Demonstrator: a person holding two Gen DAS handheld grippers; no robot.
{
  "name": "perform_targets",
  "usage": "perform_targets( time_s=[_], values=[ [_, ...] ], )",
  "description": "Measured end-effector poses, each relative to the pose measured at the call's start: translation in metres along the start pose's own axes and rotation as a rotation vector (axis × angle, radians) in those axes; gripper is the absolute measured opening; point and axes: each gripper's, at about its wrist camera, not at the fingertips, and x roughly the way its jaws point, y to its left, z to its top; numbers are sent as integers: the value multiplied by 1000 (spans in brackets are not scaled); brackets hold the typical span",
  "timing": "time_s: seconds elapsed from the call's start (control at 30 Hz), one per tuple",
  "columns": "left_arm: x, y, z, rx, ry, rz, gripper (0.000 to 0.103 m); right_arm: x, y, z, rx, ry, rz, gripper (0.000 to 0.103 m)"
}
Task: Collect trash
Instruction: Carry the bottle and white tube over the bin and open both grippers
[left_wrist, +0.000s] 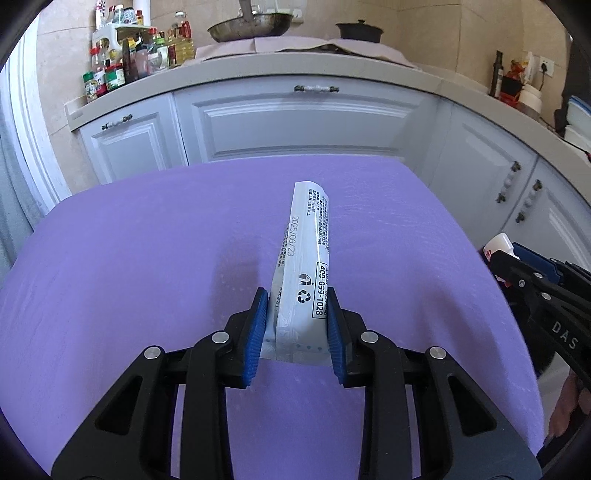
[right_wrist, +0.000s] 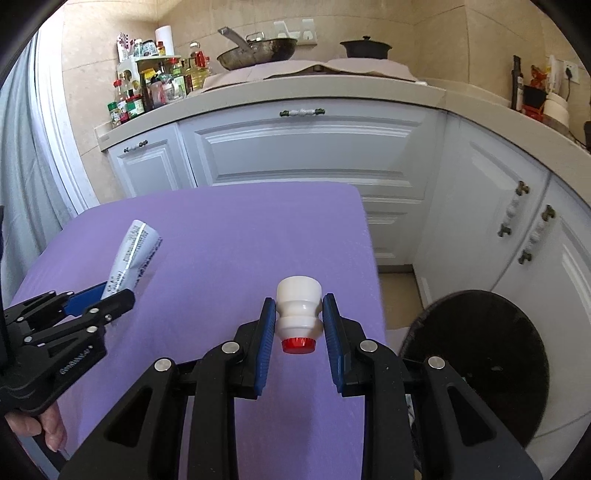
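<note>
My left gripper is shut on a white printed wrapper, which sticks forward above the purple table. In the right wrist view the same wrapper shows in the left gripper at the left edge. My right gripper is shut on a small white bottle with a red foil cap that faces the camera, held above the table's right part. The bottle's tip and the right gripper's fingers show at the right edge of the left wrist view.
A black round bin stands on the floor to the right of the table. White kitchen cabinets lie beyond, with a counter carrying condiment bottles, a wok and a black pot. A person's hand holds the left gripper.
</note>
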Motion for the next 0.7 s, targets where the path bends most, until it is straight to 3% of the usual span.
perform_targets(
  time_s=[0.33,0.7],
  values=[
    [-37,-33,-10,42,-65,-43,30,-43,-25,-20,42,-45,-72,27],
    [-49,-82,-12,102,-90,-101,30,-78,-64,-36,99,-99,-182,27]
  ],
)
